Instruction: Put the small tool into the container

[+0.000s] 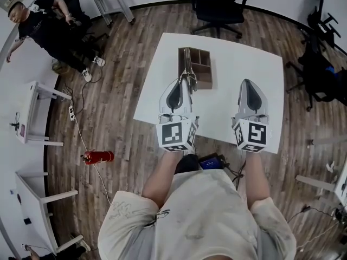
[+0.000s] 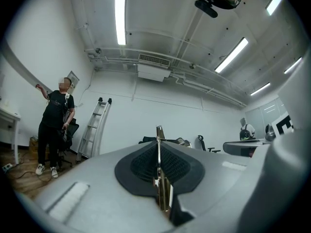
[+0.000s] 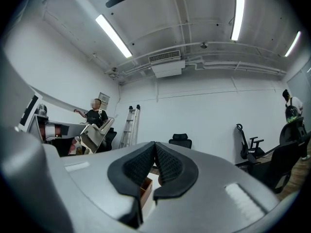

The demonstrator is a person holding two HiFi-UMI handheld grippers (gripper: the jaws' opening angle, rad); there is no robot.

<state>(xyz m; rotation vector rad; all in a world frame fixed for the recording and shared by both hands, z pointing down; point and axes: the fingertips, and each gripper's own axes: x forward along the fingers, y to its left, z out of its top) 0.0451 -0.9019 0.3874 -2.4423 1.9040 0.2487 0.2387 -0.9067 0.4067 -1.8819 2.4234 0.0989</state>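
Observation:
A brown wooden container [image 1: 201,64] with several compartments stands on the white table [image 1: 227,53], near its far left part. My left gripper [image 1: 186,79] is shut on a small, thin metal tool [image 1: 188,68], which reaches over the container's left compartment. In the left gripper view the tool [image 2: 159,178] stands as a brass-coloured blade clamped between the black pads [image 2: 141,166], its tip pointing up. My right gripper [image 1: 247,82] hovers over bare table to the right of the container, shut with nothing in it. In the right gripper view a container corner [image 3: 146,188] shows below the closed right gripper [image 3: 155,147].
A black office chair [image 1: 217,4] stands beyond the table's far edge. A person [image 1: 46,28] is at the far left by a ladder [image 1: 111,1]. A red fire extinguisher [image 1: 98,156] lies on the floor at left, near white desks [image 1: 32,112]. More chairs [image 1: 320,69] stand at right.

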